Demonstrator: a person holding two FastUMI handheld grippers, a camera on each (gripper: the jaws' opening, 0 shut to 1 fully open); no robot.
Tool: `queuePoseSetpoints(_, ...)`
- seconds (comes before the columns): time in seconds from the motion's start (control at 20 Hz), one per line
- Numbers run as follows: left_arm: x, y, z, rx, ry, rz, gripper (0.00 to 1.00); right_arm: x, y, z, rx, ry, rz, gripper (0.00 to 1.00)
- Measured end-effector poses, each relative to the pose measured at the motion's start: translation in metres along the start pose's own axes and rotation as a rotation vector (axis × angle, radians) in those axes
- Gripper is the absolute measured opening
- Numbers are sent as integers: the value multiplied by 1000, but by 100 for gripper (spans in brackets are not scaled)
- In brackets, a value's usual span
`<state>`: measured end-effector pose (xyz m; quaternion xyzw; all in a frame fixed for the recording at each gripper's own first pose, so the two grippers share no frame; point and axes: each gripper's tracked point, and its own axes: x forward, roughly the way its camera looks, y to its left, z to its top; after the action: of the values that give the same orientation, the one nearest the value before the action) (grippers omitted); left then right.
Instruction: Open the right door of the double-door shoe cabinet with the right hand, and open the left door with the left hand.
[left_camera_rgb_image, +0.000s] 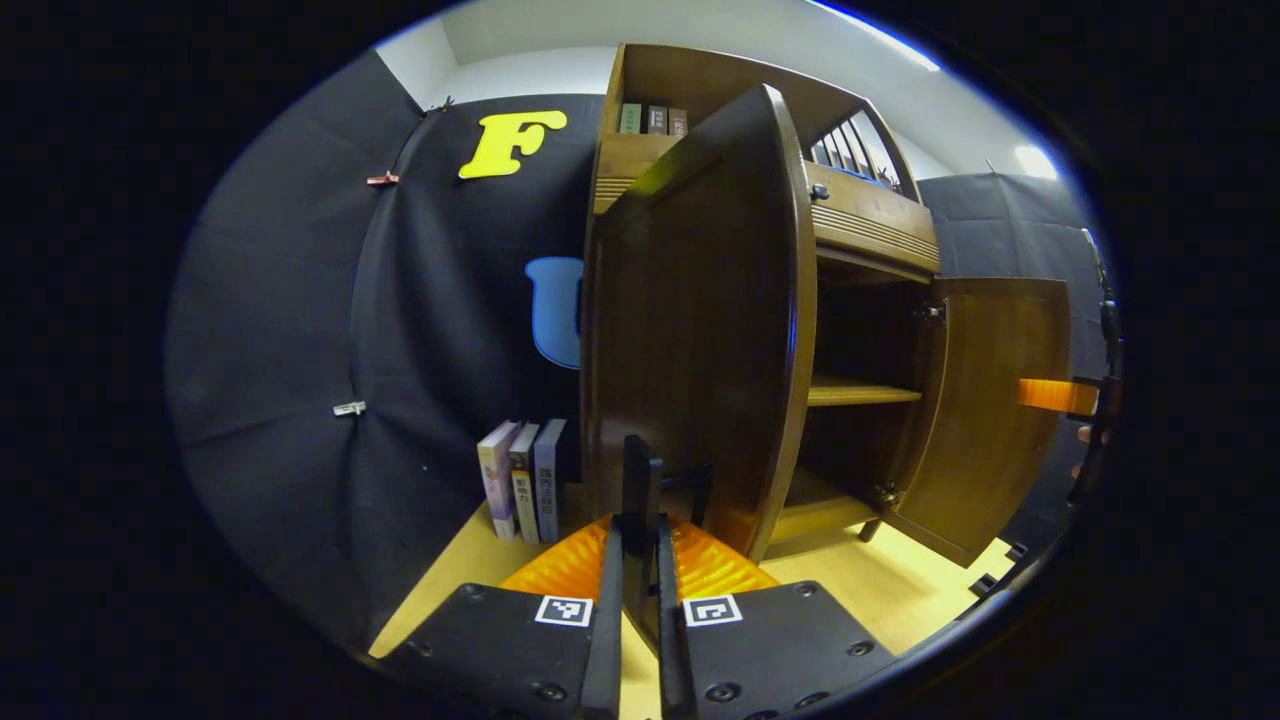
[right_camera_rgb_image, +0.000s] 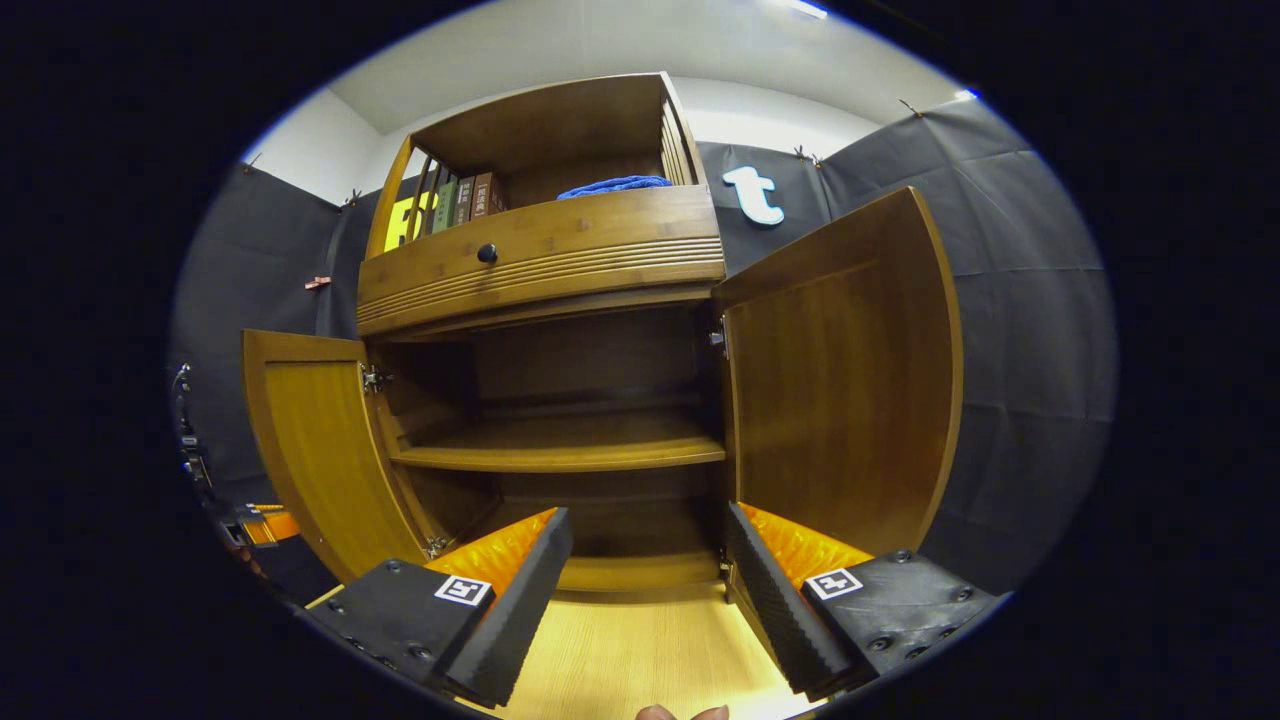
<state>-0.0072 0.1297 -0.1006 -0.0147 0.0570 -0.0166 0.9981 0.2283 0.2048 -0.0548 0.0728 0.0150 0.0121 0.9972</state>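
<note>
The wooden shoe cabinet (right_camera_rgb_image: 545, 260) stands with both lower doors swung open. In the left gripper view the left door (left_camera_rgb_image: 700, 330) fills the middle, seen from its outer face. My left gripper (left_camera_rgb_image: 638, 530) is shut on that door's dark upright handle (left_camera_rgb_image: 638, 475). In the right gripper view the right door (right_camera_rgb_image: 840, 380) stands wide open at the right, with the left door (right_camera_rgb_image: 310, 450) open at the left. My right gripper (right_camera_rgb_image: 648, 530) is open in front of the bare inner shelf (right_camera_rgb_image: 560, 455), holding nothing. The right gripper (left_camera_rgb_image: 1060, 395) also shows beside the right door (left_camera_rgb_image: 990, 410).
Three books (left_camera_rgb_image: 520, 480) stand on the light wood floor (left_camera_rgb_image: 900, 590) left of the cabinet. Above the doors is a drawer with a round knob (right_camera_rgb_image: 487, 253). On the top shelf lie a blue cloth (right_camera_rgb_image: 612, 184) and some books (right_camera_rgb_image: 465, 200). Black cloth walls enclose the booth.
</note>
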Motion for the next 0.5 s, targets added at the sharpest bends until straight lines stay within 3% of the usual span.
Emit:
queuePoseSetpoints(0.2, -5, 35, 1, 0, 5, 71, 21, 0, -1, -1, 11, 5, 11, 98)
queuePoseSetpoints(0.25, -9, 42, 2, -6, 9, 81, 13, -2, 3, -1, 15, 9, 19, 98)
queuePoseSetpoints(0.35, -7, 53, 0, -28, 19, 85, 13, -1, 1, -2, 10, 14, 27, 98)
queuePoseSetpoints(0.4, -9, 56, 2, -32, 19, 90, 7, -1, 1, -1, 3, 17, 30, 98)
queuePoseSetpoints(0.45, -11, 56, 2, -28, 21, 89, 16, -3, 2, -1, -3, 21, 33, 98)
queuePoseSetpoints(0.5, -13, 56, 4, -18, 20, 95, 18, -4, 3, 1, -4, 24, 38, 98)
